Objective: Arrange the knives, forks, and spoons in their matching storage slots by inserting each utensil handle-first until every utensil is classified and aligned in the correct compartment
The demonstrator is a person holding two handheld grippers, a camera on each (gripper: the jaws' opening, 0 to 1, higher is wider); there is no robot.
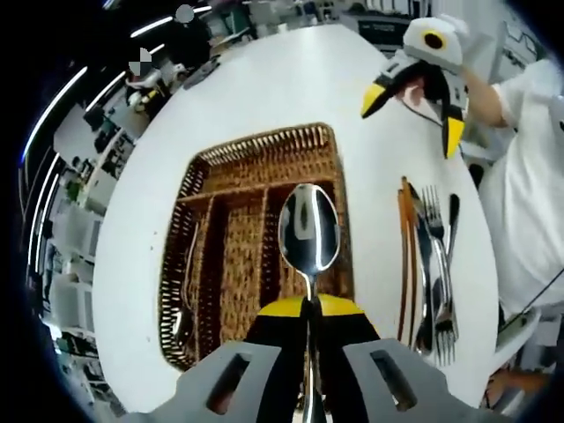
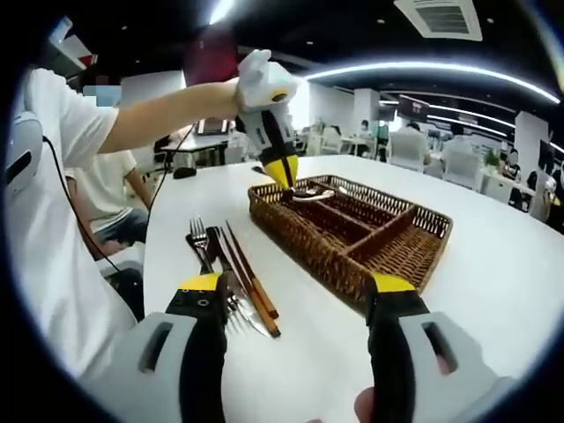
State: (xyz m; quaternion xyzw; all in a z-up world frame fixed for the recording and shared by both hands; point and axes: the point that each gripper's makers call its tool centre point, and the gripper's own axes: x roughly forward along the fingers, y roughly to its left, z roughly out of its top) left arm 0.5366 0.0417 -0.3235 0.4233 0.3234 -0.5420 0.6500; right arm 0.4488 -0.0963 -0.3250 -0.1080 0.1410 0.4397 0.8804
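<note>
One spoon (image 1: 309, 231) is pinched by its handle in the left claw (image 1: 310, 310) over the wicker tray (image 1: 231, 256), bowl leading, so it may slip or enter bowl-first, while the right claw (image 2: 295, 295) hangs wide apart.

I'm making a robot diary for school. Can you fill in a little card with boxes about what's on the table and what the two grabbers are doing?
Table: white, round
Tray: brown wicker basket with compartments
In tray: one utensil in an outer slot
Left gripper: shut on a spoon, held over the tray
Right gripper: open, holding nothing
Waiting beside tray: forks, other utensils, chopsticks
</note>
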